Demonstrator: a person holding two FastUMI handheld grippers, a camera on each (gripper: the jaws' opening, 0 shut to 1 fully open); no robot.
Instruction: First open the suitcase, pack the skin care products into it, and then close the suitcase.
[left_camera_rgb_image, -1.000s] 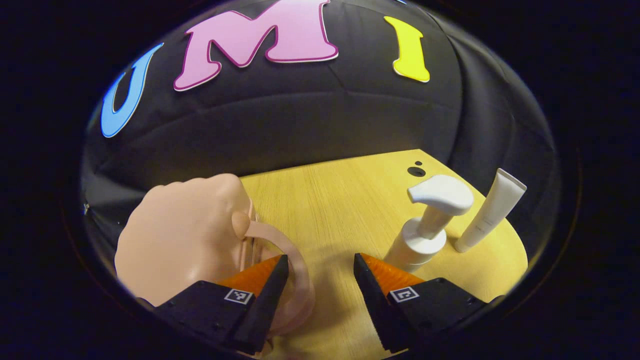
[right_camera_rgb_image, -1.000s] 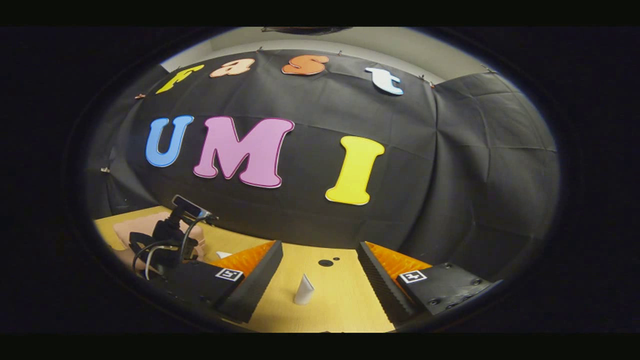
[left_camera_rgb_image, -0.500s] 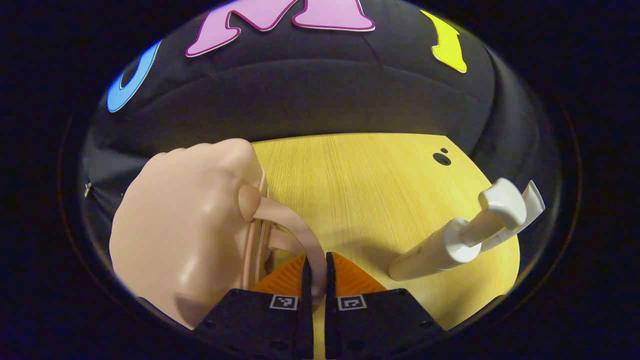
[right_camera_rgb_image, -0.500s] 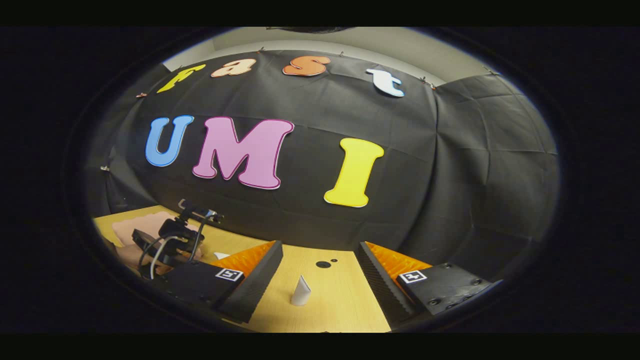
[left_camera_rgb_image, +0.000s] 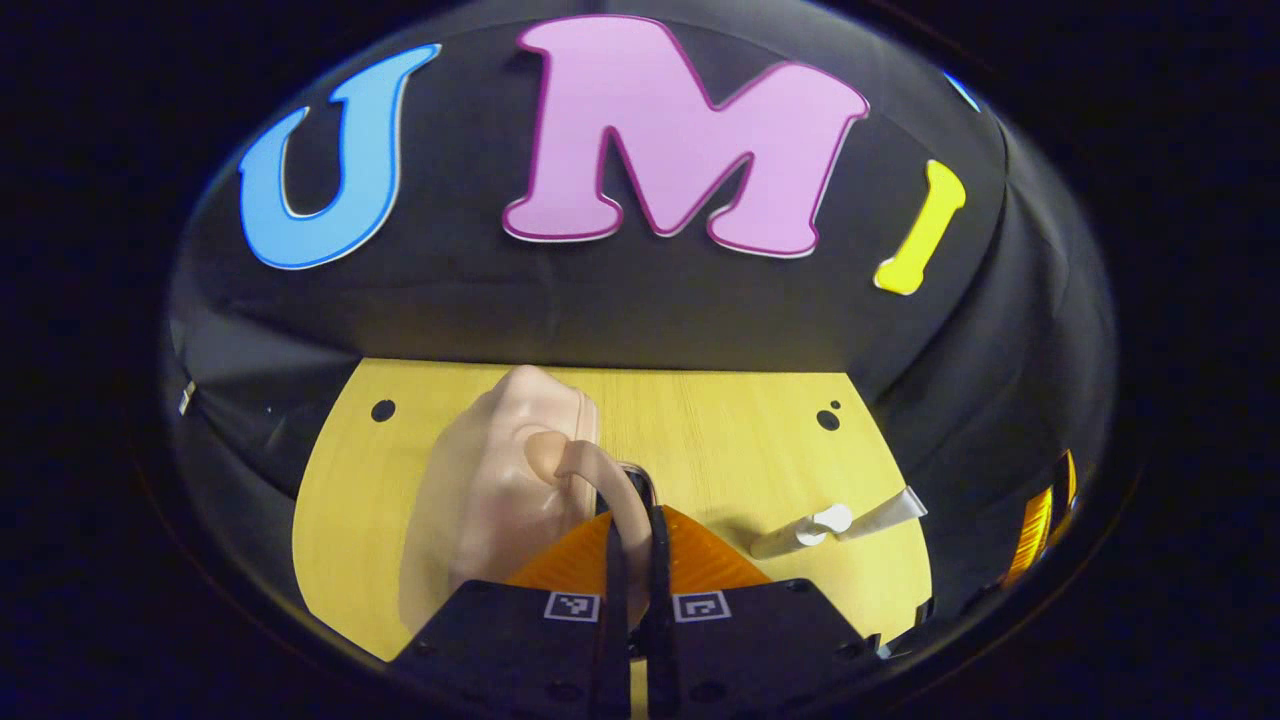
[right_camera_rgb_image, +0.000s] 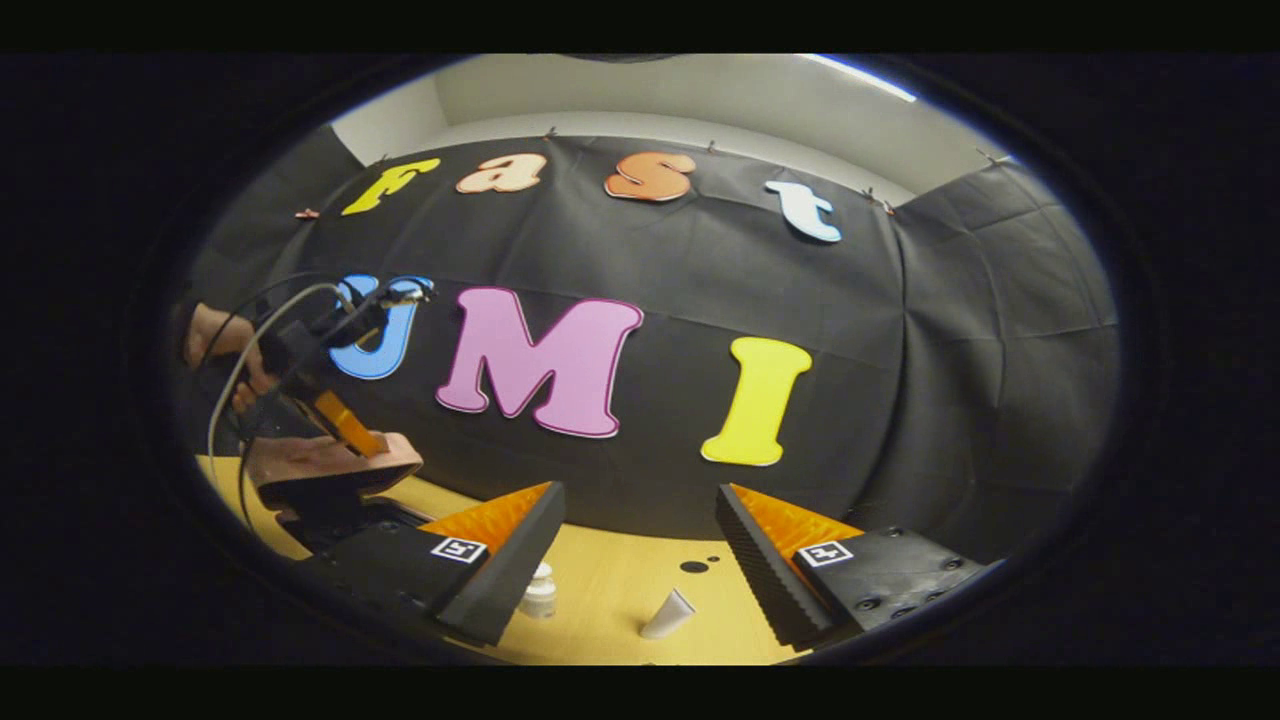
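Fingers of the left gripper (left_camera_rgb_image: 632, 560) are clamped together on the pink handle (left_camera_rgb_image: 600, 478) of the suitcase (left_camera_rgb_image: 490, 490), the loop pinched between them at the bottom of the left gripper view. From the right gripper view the same gripper (right_camera_rgb_image: 345, 425), held by a hand (right_camera_rgb_image: 215, 345) at the left edge with cables trailing from it, reaches down to the lid (right_camera_rgb_image: 330, 462), which is raised above the table (right_camera_rgb_image: 620, 580) with a dark gap beneath it. Beyond the suitcase in the left gripper view, the pump bottle (left_camera_rgb_image: 800, 533) and the tube (left_camera_rgb_image: 885, 512) stand on the table close together, well apart from the case and near the table's right edge. The right gripper (right_camera_rgb_image: 640, 545) is released, its fingers spread wide and holding nothing, hovering above the table. Between those fingers the tube (right_camera_rgb_image: 668, 614) shows, and the bottle (right_camera_rgb_image: 540, 590) sits just beside the left finger. A round hole (right_camera_rgb_image: 694, 567) marks the tabletop behind them.
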